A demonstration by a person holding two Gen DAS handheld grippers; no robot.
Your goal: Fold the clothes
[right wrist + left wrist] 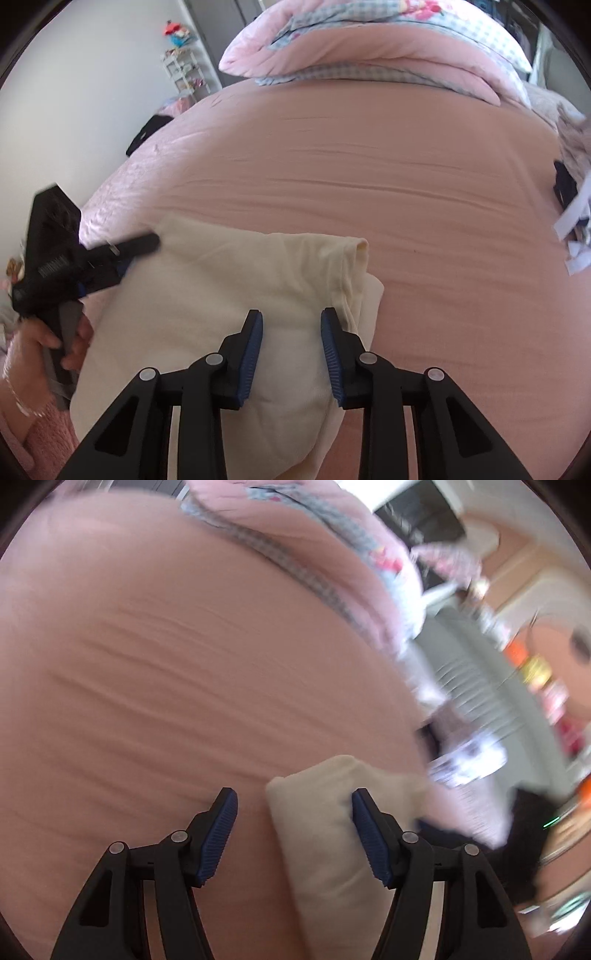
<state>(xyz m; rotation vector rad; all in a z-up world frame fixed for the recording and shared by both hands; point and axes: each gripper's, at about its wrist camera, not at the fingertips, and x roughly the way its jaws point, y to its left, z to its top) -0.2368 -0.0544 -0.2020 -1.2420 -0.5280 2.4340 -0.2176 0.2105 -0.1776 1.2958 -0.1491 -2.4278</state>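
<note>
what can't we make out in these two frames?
- Left wrist view: motion blur smears the room right of the bed; the shelf items there are unreadable.
- Cream garment: its near end is covered by the right gripper and cut off by the frame's bottom edge; garment type unclear.
- Right wrist view: the left gripper is side-on; its jaw gap is hidden there.
- Clothes pile: cut off by the right rim.
</note>
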